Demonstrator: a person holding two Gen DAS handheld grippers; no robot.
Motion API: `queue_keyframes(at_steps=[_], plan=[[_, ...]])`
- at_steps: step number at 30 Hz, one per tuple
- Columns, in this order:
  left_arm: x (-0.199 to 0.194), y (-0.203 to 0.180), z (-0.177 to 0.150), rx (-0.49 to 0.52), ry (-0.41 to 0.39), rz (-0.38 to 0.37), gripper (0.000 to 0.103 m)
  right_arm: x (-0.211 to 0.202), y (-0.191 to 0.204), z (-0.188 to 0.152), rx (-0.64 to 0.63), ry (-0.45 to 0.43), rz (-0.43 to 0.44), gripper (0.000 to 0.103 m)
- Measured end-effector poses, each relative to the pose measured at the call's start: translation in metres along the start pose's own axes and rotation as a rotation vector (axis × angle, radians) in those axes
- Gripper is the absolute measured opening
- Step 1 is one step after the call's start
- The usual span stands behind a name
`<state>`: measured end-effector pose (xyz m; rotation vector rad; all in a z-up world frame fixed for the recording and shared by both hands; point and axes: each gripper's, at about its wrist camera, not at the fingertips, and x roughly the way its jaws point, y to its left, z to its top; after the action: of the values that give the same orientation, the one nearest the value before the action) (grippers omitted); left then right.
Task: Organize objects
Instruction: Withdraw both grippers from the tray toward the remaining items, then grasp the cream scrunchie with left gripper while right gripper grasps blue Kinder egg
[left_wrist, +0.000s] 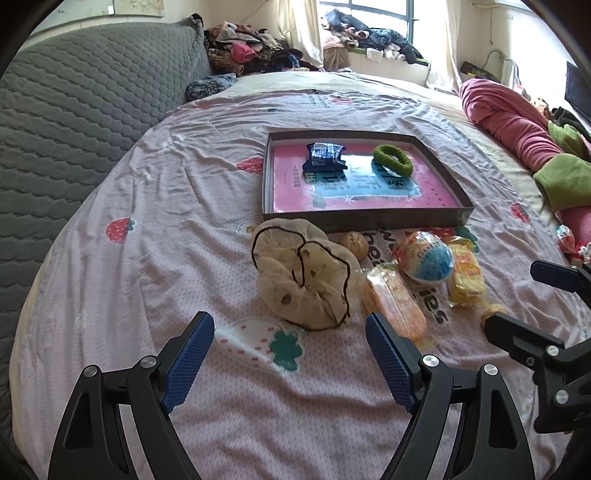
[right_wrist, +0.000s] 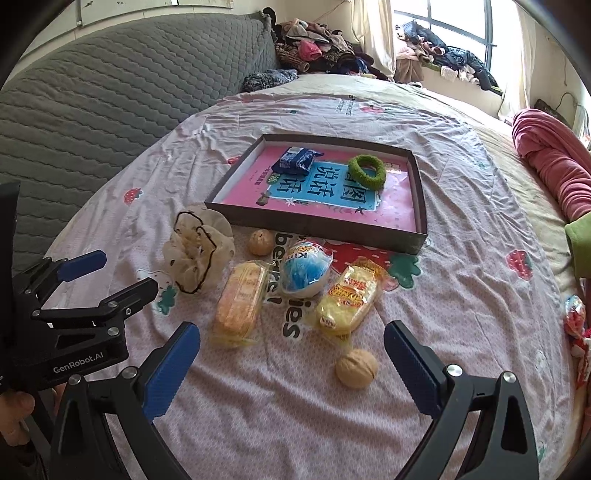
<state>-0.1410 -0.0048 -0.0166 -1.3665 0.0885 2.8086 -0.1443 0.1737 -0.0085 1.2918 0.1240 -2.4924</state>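
Between my left tool (left_wrist: 290, 334), prongs spread and empty, and the tray (left_wrist: 373, 220) lies the beige scrunchie (left_wrist: 304, 280) on the bed, soft and light, best pinched across its bunched middle.

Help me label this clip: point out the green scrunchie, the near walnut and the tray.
green scrunchie (right_wrist: 366, 172): right wrist view, its near band.
near walnut (right_wrist: 357, 368): right wrist view, shell middle.
tray (right_wrist: 314, 224): right wrist view, front wall.
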Motion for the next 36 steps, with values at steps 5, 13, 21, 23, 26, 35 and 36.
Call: queue_keyframes(at_steps=[5, 13, 21, 23, 26, 35, 36], plan=[[0.021, -0.004, 0.011, 0.013, 0.009, -0.003, 0.085, 0.022, -0.005, 0.009, 0.006, 0.017, 0.003, 0.101], [0.048, -0.006, 0.024, 0.009, 0.020, -0.015, 0.085, 0.051, -0.008, 0.025, -0.018, 0.042, -0.009, 0.101], [0.071, -0.006, 0.036, 0.002, 0.032, -0.017, 0.085, 0.072, -0.010, 0.032, -0.020, 0.059, -0.012, 0.101], [0.075, -0.005, 0.038, 0.000, 0.033, -0.016, 0.085, 0.076, -0.012, 0.034, -0.018, 0.064, -0.010, 0.101], [0.082, -0.004, 0.039, 0.000, 0.038, -0.016, 0.085, 0.083, -0.014, 0.038, -0.017, 0.070, -0.009, 0.101], [0.100, 0.000, 0.039, -0.011, 0.061, -0.006, 0.085, 0.100, -0.014, 0.042, -0.027, 0.095, -0.004, 0.084], [0.102, 0.000, 0.039, -0.010, 0.061, -0.007, 0.085, 0.100, -0.014, 0.042, -0.028, 0.097, -0.007, 0.080]])
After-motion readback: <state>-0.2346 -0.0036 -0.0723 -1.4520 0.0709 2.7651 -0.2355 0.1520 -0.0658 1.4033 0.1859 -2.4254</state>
